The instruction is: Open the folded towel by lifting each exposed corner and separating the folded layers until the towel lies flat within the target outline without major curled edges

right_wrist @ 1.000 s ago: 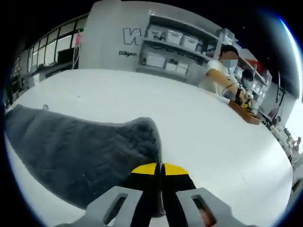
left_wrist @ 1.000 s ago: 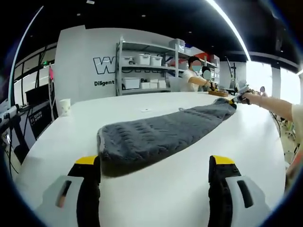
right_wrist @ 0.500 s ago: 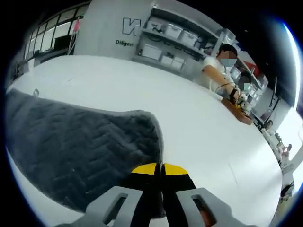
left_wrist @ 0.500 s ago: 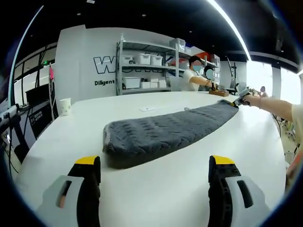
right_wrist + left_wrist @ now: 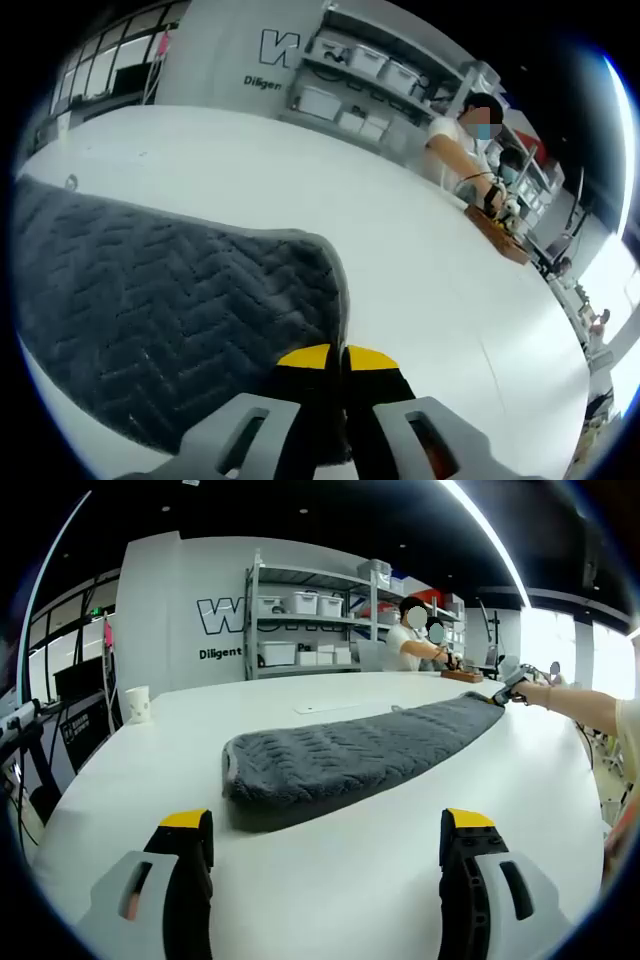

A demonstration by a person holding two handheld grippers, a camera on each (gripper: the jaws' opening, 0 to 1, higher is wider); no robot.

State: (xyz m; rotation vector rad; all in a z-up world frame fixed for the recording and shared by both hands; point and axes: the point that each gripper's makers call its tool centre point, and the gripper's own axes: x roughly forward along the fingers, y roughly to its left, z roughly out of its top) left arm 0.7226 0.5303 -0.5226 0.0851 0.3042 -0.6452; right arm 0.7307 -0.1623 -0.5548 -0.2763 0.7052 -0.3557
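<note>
Jaws of left gripper (image 5: 322,845) held wide apart, nothing between them, above white counter (image 5: 330,900). Grey towel (image 5: 340,755) stretched long across counter ahead, near end rounded and folded, apart from these jaws. Far end seen pinched by right gripper (image 5: 508,685), held by person's hand (image 5: 530,690). Right gripper view: right gripper (image 5: 334,358) jaws pressed together on towel (image 5: 170,300) corner, herringbone weave seen close. Paper cup (image 5: 136,706), shelving (image 5: 310,620), seated people (image 5: 462,140) visible behind.
</note>
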